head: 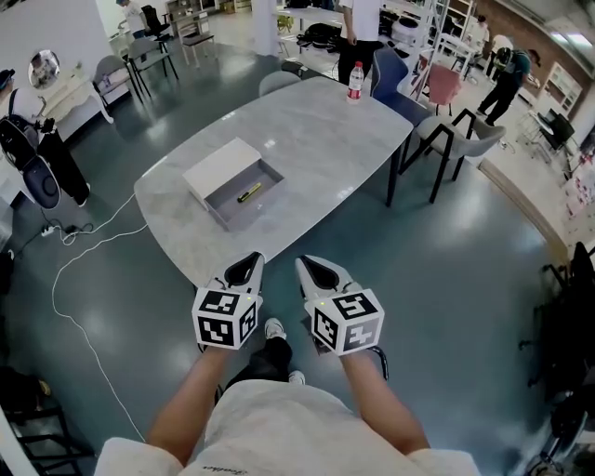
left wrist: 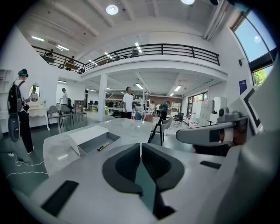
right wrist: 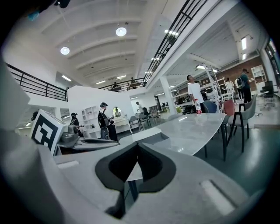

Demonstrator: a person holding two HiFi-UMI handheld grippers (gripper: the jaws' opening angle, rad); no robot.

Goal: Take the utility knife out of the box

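I note the left gripper [head: 249, 266] and right gripper [head: 310, 268] both closed and empty, short of the grey marble table [head: 321, 139]; the yellow utility knife [head: 248, 192] lies inside the open grey rectangular box [head: 244, 221].

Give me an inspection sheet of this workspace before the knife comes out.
Surface: grey stone-look table.
Job's things: box open on the table; yellow utility knife lying inside it.
Clutter: one water bottle at the table's far end.
Grippers: left gripper and right gripper, both with jaws shut, empty, apart from the box.
Cables: white cable loose on the floor at the left.
Surroundings: chairs round the table, people standing beyond.
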